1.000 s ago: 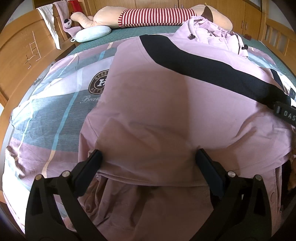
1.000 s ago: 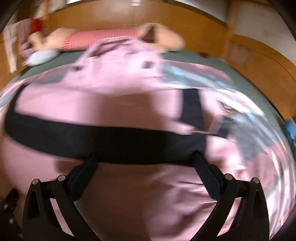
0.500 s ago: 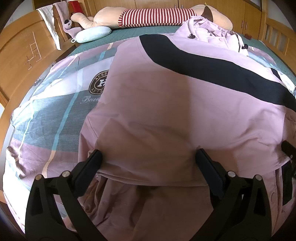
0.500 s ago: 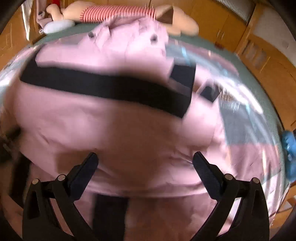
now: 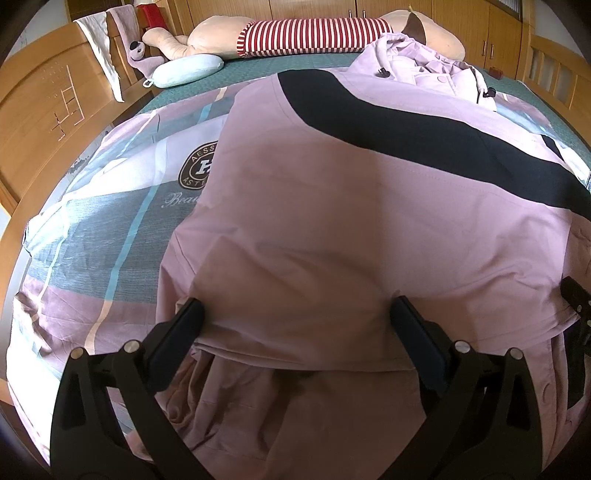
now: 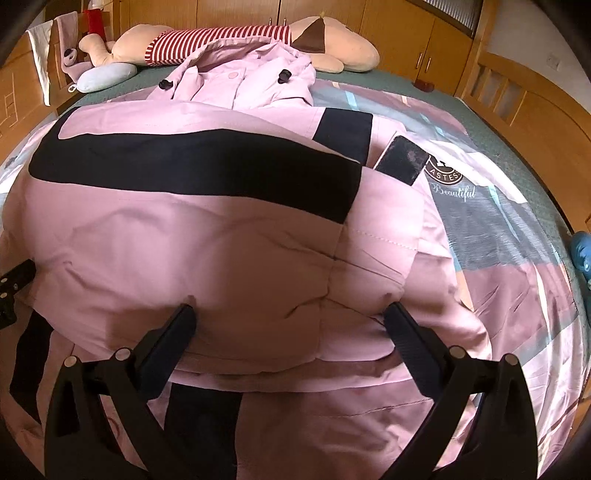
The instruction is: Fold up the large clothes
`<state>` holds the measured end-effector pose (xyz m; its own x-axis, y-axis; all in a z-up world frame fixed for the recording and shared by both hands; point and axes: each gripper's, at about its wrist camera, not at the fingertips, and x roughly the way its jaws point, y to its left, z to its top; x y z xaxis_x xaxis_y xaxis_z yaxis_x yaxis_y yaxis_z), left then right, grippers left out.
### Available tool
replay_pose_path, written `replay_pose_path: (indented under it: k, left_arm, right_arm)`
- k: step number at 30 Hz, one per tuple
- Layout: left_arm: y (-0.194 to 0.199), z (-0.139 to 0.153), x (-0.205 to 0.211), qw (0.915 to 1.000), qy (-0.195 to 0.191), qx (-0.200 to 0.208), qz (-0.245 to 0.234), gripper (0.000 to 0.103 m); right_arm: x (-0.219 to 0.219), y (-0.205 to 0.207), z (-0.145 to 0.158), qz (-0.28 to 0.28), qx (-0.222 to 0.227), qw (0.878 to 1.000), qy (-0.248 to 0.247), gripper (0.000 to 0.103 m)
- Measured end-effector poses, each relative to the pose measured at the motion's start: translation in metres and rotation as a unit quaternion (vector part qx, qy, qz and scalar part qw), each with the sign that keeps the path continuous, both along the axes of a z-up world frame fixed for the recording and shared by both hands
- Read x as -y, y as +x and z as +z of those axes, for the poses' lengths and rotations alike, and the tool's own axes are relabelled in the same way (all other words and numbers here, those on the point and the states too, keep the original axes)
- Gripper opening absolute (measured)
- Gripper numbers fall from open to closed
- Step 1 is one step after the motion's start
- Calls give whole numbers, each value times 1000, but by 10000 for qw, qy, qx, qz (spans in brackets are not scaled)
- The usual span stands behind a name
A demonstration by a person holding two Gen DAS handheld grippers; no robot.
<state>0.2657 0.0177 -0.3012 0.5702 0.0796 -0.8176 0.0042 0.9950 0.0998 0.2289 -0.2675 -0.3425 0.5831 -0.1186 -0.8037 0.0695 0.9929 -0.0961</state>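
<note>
Pink jacket (image 5: 332,206) spread across the bed, on top of a patterned duvet (image 5: 92,229) in grey, pink and white blocks with a round crest print. Broad black band (image 5: 406,125) running across the jacket's upper part, hood (image 6: 243,77) bunched at the far end with dark toggles and a pink button showing. Lower portion folded up over itself, the folded edge lying just ahead of both tools, with a second layer of pink cloth underneath it.

Left gripper (image 5: 295,317) low at the near folded edge, fingers (image 5: 184,328) spread wide, nothing clamped between them, tips at or just against the fold. Right gripper (image 6: 288,317) likewise wide apart, fingertips (image 6: 400,325) at the fold's edge on the jacket's other side, no cloth pinched. Part of the right tool visible at the right margin of the left view, part of the left tool at the left margin of the right view.

Black sleeve cuff (image 6: 400,158) poking out beside the band on the right side. Long plush toy (image 5: 314,33) in a red-and-white striped shirt along the far end of the bed, pale blue pillow (image 5: 188,70) just beside it. Wooden bed frame (image 5: 44,122) on the left, wooden wardrobe doors (image 6: 406,33) behind
</note>
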Motion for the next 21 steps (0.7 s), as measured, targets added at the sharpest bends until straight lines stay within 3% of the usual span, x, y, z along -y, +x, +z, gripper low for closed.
replay_pose_path:
  k: [7, 12, 14, 16, 20, 21]
  left_arm:
    - [0, 0, 0, 10000, -2, -2, 2, 101]
    - [0, 0, 0, 10000, 1, 2, -3, 101]
    - [0, 0, 0, 10000, -1, 2, -5, 101]
    - [0, 0, 0, 10000, 3, -3, -1, 101]
    - [-1, 0, -1, 10000, -43, -3, -3, 101]
    - [-1, 0, -2, 10000, -62, 6, -7, 101]
  right_arm:
    - [0, 0, 2, -33, 18, 10000, 6, 102]
    - [-1, -16, 27, -93, 715, 9966, 411, 102]
    - [-14, -14, 21, 196, 515, 9979, 340, 102]
    - [-26, -6, 1, 283, 100, 9995, -116, 102]
    - [-21, -4, 9, 181, 84, 9998, 43, 102]
    - [-15, -8, 24, 31, 378, 9992, 124, 102]
